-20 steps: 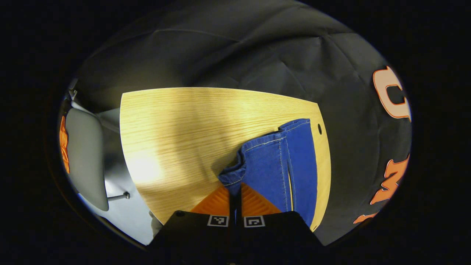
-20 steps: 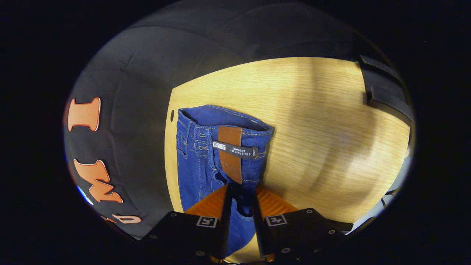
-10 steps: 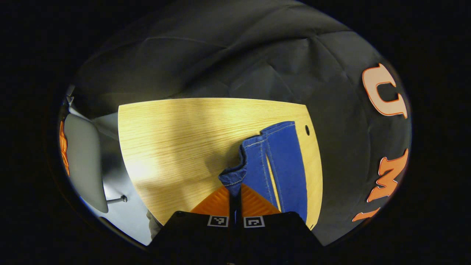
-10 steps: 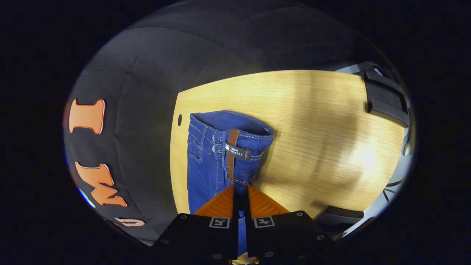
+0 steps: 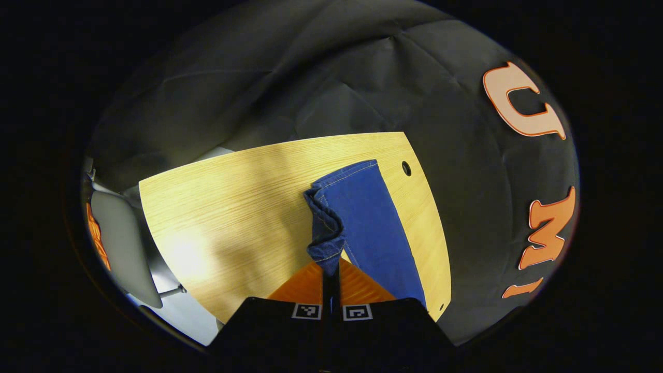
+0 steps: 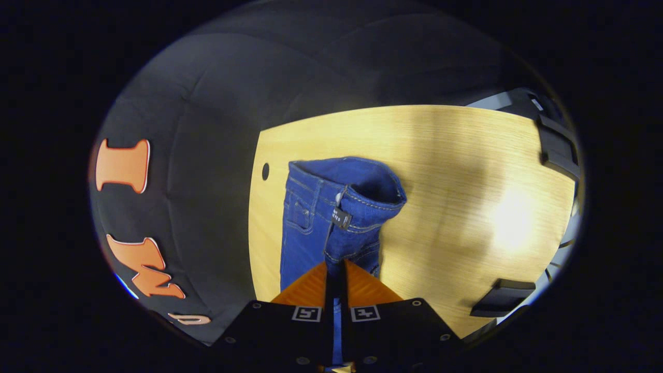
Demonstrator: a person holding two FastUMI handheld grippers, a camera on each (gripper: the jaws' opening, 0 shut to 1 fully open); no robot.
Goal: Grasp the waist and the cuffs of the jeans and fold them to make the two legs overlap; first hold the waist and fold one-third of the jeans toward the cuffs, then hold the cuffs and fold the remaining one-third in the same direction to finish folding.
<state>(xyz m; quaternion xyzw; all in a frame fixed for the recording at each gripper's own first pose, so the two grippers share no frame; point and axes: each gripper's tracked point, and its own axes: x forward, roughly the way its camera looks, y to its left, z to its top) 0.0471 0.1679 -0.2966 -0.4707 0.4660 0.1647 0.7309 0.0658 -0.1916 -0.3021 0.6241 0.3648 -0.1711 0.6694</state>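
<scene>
jeans [image 5: 368, 217] lie along the edge of the wooden table [image 5: 233, 207], close to the booth's black cloth wall. in the left gripper view we see our left gripper [image 5: 330, 272] clamped tight on a bunched bit of cuff [image 5: 326, 243], which is lifted off the table while the rest of that leg lies flat beyond it, running toward a small round hole [image 5: 406, 168] in the tabletop. in the right gripper view our right gripper [image 6: 335, 269] is pinched closed on the denim just below the waist [image 6: 357, 186], with the waistband raised and curling open and a small dark tag [image 6: 341, 217] hanging from it. a grey chair [image 5: 121, 248] stands beside the table at the left of the left gripper view.
</scene>
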